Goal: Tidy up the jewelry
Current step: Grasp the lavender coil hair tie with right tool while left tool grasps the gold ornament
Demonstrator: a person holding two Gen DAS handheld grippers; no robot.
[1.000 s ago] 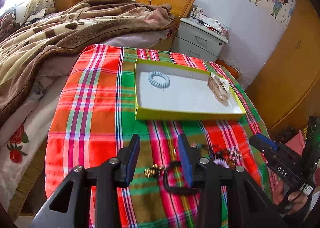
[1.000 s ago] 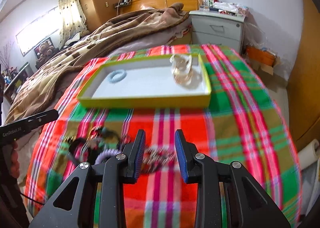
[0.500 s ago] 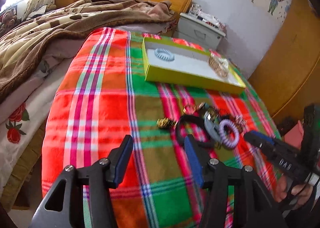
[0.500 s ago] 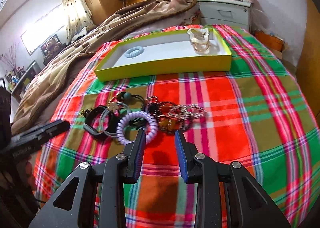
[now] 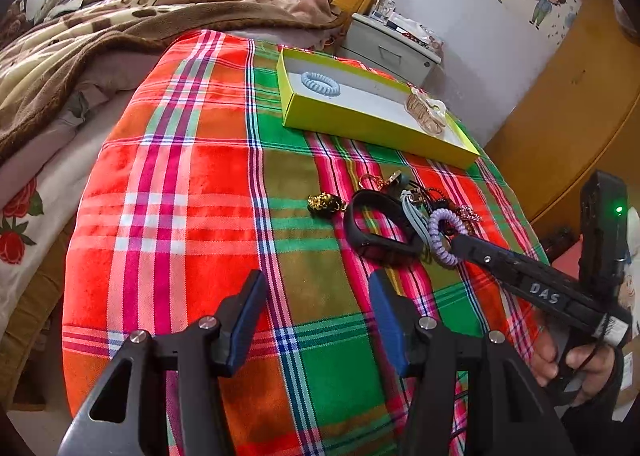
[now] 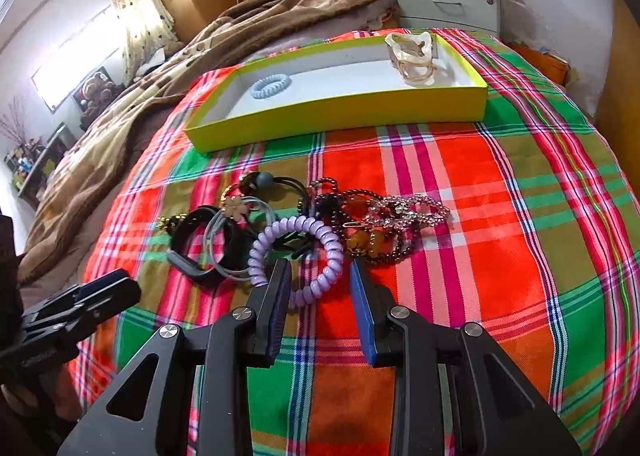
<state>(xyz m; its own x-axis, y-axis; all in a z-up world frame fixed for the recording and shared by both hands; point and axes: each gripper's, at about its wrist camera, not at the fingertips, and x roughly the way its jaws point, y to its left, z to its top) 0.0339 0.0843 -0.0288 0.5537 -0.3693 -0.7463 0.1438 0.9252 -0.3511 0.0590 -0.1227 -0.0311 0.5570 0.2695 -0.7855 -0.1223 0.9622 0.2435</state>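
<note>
Right wrist view: right gripper (image 6: 320, 288) held part-open, empty, over purple coil tie (image 6: 298, 256); yellow tray (image 6: 340, 116) at 12 o'clock. Left gripper (image 5: 316, 312) just opened wide, empty; bare plaid cloth (image 5: 180, 196) at 10 o'clock.

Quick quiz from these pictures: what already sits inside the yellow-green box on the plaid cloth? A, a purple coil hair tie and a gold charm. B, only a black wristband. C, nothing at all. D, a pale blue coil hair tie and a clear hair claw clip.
D: the box holds the pale blue coil hair tie at one end and the clear hair claw clip at the other.
</note>
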